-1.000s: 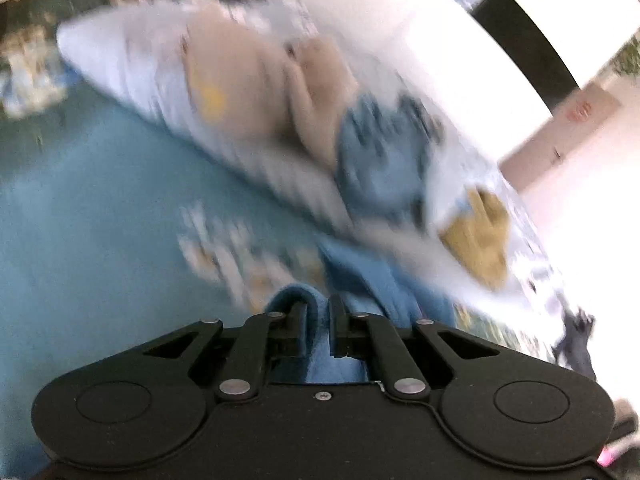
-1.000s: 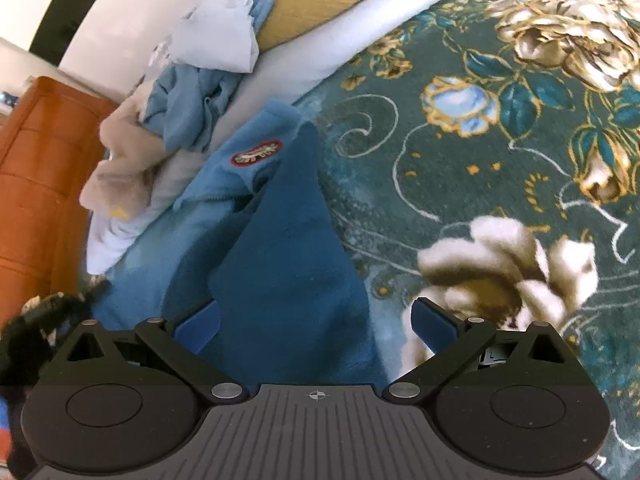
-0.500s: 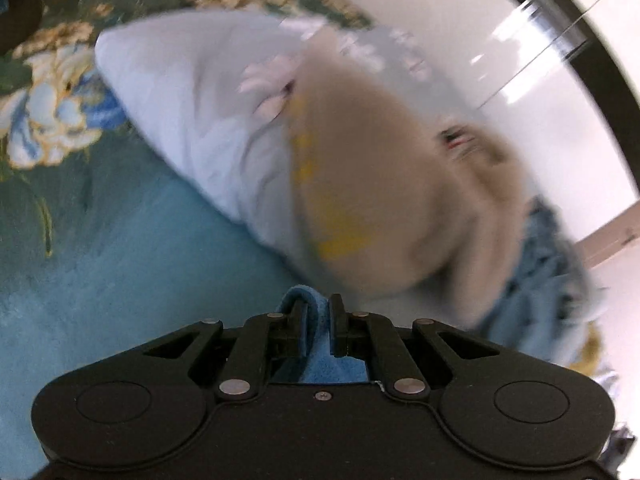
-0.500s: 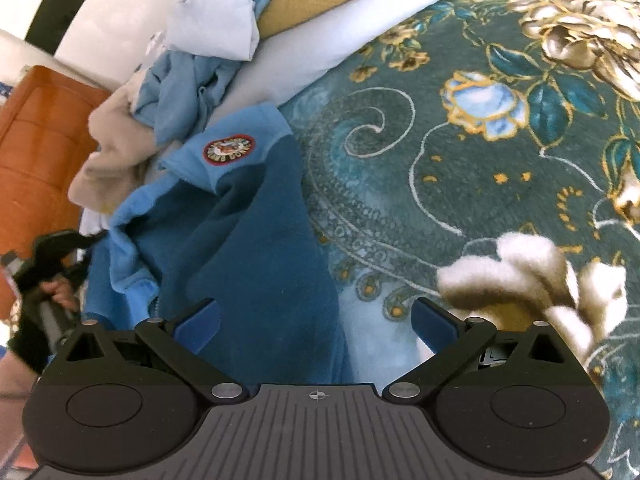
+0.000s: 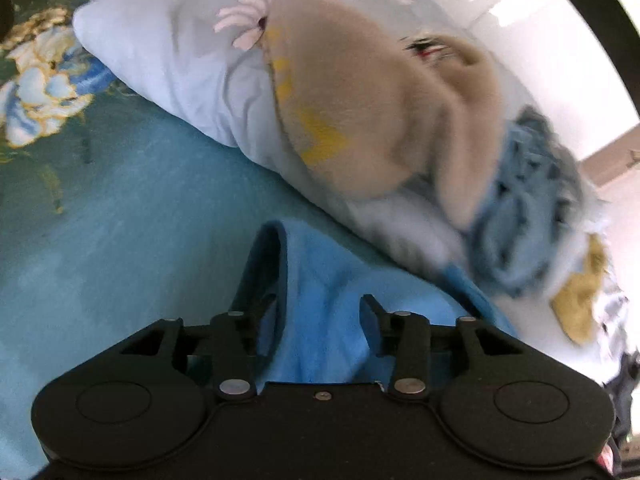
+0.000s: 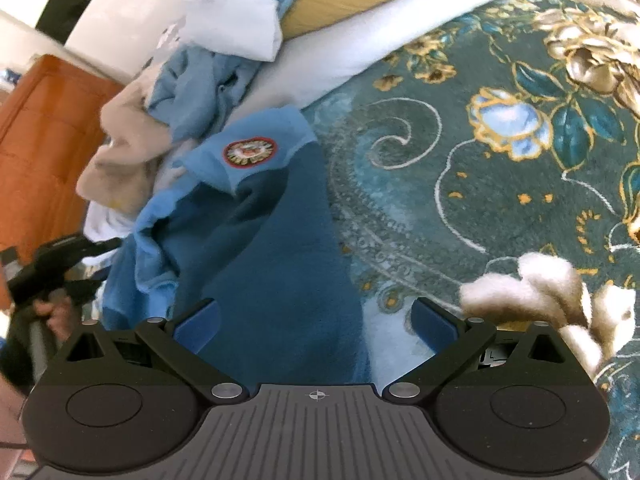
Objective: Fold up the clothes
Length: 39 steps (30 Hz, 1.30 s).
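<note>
A blue shirt [image 6: 264,264] with a round red badge [image 6: 250,152] lies on the floral bedspread [image 6: 500,184], part light blue, part dark blue. My right gripper [image 6: 316,316] is open over its dark blue part, holding nothing. My left gripper [image 5: 316,312] is open, and a light blue fold of the same shirt [image 5: 320,292] with its dark collar edge lies between the fingers. The left gripper also shows in the right wrist view [image 6: 56,268], at the shirt's left edge.
A pale pillow [image 5: 180,64] lies behind the shirt. On it is a pile of clothes: a tan garment [image 5: 380,108], a grey-blue one [image 5: 524,208], a mustard one [image 5: 580,300] and a white one [image 6: 236,24]. An orange wooden headboard [image 6: 44,136] stands at the left.
My left gripper has opened; it was shut on the light blue shirt fold before. The shirt has shifted toward the pillow and lies more spread. My right gripper stayed open.
</note>
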{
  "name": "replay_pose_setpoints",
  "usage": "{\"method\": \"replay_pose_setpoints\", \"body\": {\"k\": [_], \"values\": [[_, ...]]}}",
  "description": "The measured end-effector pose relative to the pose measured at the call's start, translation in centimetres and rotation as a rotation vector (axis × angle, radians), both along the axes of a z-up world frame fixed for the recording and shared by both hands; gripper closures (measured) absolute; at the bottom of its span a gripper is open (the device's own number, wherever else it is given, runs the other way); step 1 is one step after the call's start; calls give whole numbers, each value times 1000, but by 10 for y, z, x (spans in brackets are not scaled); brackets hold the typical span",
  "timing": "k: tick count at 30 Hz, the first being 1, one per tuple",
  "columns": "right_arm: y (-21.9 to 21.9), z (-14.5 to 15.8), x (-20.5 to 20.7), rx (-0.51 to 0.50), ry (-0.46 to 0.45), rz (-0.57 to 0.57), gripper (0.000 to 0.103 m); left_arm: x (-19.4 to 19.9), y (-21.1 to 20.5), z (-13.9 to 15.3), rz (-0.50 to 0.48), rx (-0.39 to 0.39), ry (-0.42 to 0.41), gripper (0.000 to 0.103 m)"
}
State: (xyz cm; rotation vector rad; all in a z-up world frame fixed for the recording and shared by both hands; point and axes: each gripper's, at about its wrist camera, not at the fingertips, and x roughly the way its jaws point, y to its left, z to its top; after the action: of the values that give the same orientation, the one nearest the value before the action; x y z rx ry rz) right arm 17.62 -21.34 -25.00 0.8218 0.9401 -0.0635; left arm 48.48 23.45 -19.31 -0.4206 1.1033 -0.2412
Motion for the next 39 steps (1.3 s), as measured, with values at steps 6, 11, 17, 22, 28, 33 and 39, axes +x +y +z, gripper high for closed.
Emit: {"method": "replay_pose_setpoints", "body": {"k": [6, 11, 17, 22, 28, 33, 39], "values": [[34, 10, -7, -65, 40, 89, 0, -95, 26, 54, 9, 4, -52, 44], [76, 18, -9, -191, 82, 207, 0, -167, 49, 58, -9, 179, -33, 41], [105, 20, -12, -349, 97, 273, 0, -232, 82, 34, 28, 343, 56, 41], [143, 17, -11, -480, 79, 385, 1, -274, 70, 17, -71, 470, 0, 41], [187, -9, -4, -537, 137, 486, 15, -303, 39, -3, -251, 533, -31, 37], [174, -12, -30, -588, 176, 412, 18, -316, 23, -4, -289, 519, -35, 37], [130, -27, -70, -630, 276, 319, 21, -326, -6, -5, -301, 390, -5, 37]]}}
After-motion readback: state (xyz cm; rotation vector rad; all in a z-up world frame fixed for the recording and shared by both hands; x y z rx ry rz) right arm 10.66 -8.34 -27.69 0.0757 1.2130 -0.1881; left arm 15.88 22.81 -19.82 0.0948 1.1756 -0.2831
